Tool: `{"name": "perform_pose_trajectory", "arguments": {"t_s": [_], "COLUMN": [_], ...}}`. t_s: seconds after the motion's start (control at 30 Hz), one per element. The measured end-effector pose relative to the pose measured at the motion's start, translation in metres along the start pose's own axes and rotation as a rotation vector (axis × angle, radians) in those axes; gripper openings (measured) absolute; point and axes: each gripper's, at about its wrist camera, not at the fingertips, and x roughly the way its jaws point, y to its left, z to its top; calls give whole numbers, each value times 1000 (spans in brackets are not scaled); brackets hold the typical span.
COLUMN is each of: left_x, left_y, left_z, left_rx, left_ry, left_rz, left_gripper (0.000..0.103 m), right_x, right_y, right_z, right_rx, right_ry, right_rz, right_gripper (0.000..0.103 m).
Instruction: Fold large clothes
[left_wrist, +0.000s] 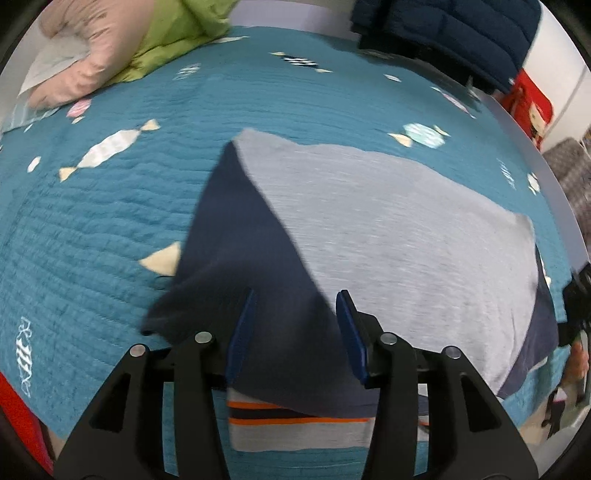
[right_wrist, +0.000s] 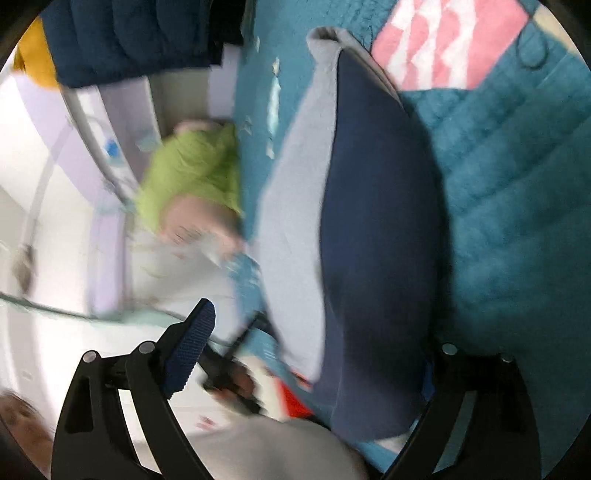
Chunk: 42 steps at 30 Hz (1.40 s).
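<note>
Starting at your left, the left gripper hovers released over the navy sleeve of the garment, its 2 blue pads apart with cloth under them, not between them. The garment lies on the teal quilt of the bed, grey body spread toward 2 o'clock, navy sleeve folded across toward 11 o'clock, an orange-striped hem at 6 o'clock. If you close now you may pinch only the top layer, or catch the quilt too, and drag the fold askew. To your right, the right gripper also looks unclenched, jaws wide; the garment's navy edge runs up between them, though blur hides whether it touches. Its far finger is hidden, so a blind close there could miss the edge.
</note>
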Motion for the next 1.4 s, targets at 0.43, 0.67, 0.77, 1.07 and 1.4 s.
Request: {"name": "perform_pose_trajectory", "arguments": {"t_s": [0.43, 0.67, 0.77, 1.07, 1.4], "left_x": [8, 41, 72, 150, 137], "left_y": [-58, -121, -138, -164, -155], "left_z": [48, 120, 149, 148, 119], "left_rx": [19, 112, 96, 155, 80], "left_ry": [7, 51, 115, 365, 489], "left_rz": [-97, -133, -168, -12, 13], "left_gripper": [46, 17, 12, 7, 5], "right_x": [19, 41, 41, 42, 44], "right_y": [63, 98, 97, 90, 86], "right_z": [-29, -53, -57, -51, -51], "right_rx": [-267, -438, -468, -411, -392], "right_ry": [-239, -296, -301, -291, -257], "right_rz": [-544, -658, -706, -728, -744], "right_gripper": [21, 19, 19, 19, 22]}}
